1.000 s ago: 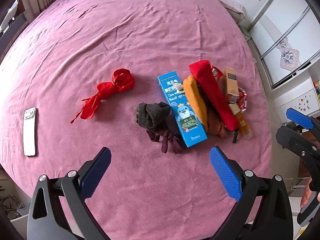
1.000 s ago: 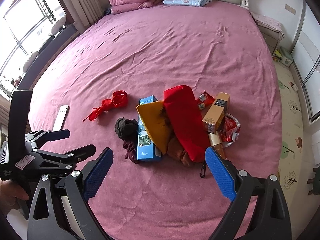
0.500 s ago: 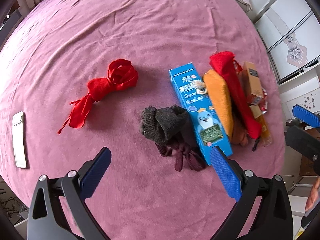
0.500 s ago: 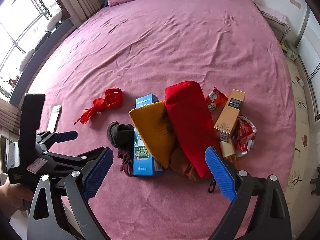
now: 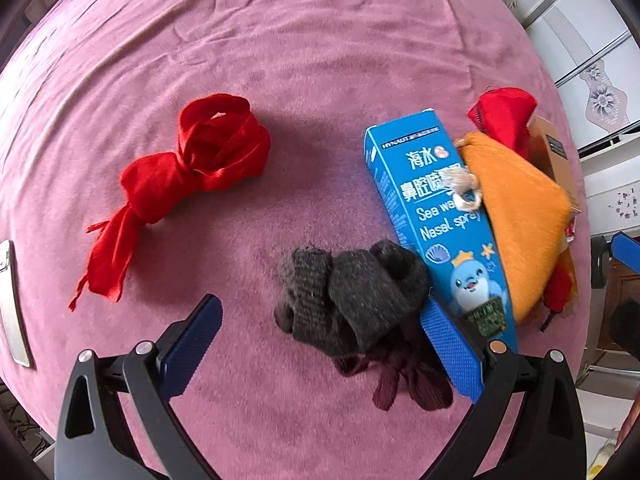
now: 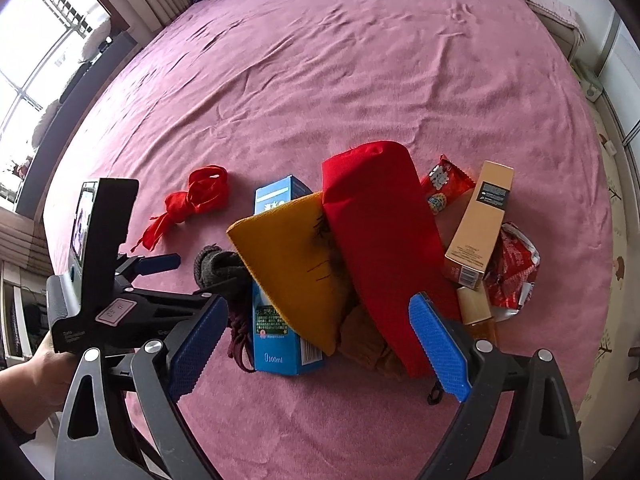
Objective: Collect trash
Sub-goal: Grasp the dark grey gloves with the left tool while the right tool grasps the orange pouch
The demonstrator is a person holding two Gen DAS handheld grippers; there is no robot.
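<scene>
A pile lies on the pink bed [image 6: 360, 60]: a blue nasal spray box [image 5: 440, 232], an orange cloth [image 6: 292, 256], a red cloth [image 6: 384, 240], a tan box [image 6: 480, 224] and red snack wrappers [image 6: 512, 268]. A dark grey sock [image 5: 352, 300] rests against the blue box. My left gripper [image 5: 322, 348] is open just above the sock, its right finger close to the box. My right gripper [image 6: 318, 346] hangs open over the near end of the blue box [image 6: 276, 332] and the cloths, holding nothing.
A knotted red ribbon [image 5: 192, 168] lies left of the sock, and a maroon cloth [image 5: 400, 380] sits under it. A phone [image 5: 12, 300] is at the bed's left edge. An amber bottle [image 6: 476, 312] lies below the tan box. Folded bedding sits at the headboard.
Both grippers have moved down and forward towards the pile. The left one has closed in on the dark sock; the right one is lower over the cloths. Both stay open.
</scene>
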